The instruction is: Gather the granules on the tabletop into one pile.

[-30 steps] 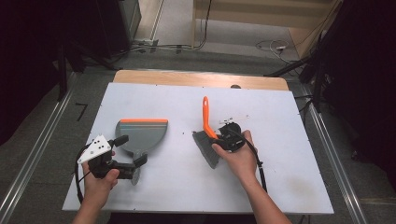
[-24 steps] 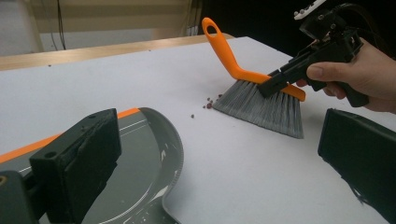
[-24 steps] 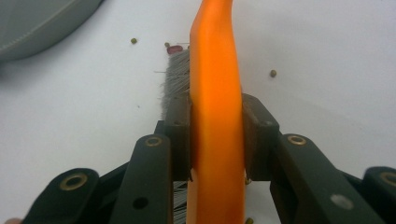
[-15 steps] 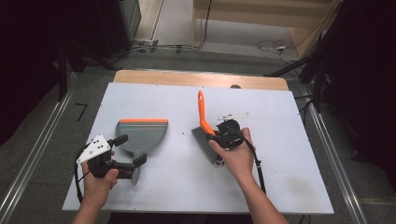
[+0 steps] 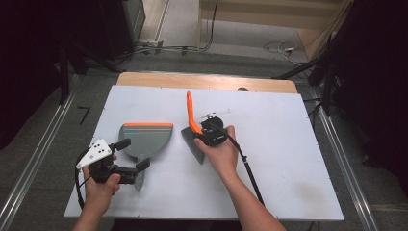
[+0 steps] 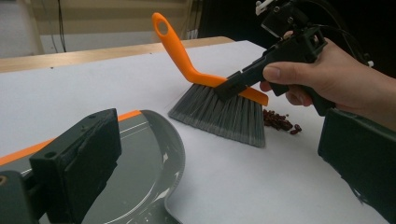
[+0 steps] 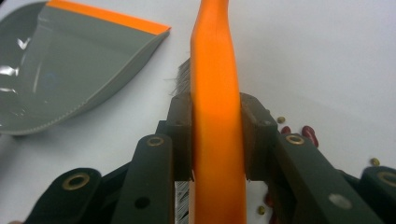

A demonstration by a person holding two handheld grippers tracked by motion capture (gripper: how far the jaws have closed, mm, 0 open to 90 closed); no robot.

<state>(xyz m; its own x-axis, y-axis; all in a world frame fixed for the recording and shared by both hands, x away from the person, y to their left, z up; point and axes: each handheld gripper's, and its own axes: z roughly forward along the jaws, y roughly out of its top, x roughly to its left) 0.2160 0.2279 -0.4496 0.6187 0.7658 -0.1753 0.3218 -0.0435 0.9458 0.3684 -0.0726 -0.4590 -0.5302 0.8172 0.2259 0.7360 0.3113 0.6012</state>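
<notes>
Your white tabletop (image 5: 288, 159) carries the grey plastic dustpan with its orange front lip (image 5: 146, 137), lying flat and serving as landmark. Just right of the dustpan, your right gripper (image 5: 208, 134) has its fingers clamped on the orange-handled brush with grey bristles (image 6: 219, 109); since a second ago the brush has swung closer to the dustpan. Your left gripper (image 5: 131, 169), fingers apart, hovers at the dustpan's near edge, perhaps over its handle. Small dark red beans (image 6: 280, 122) lie behind the bristles, away from the dustpan.
</notes>
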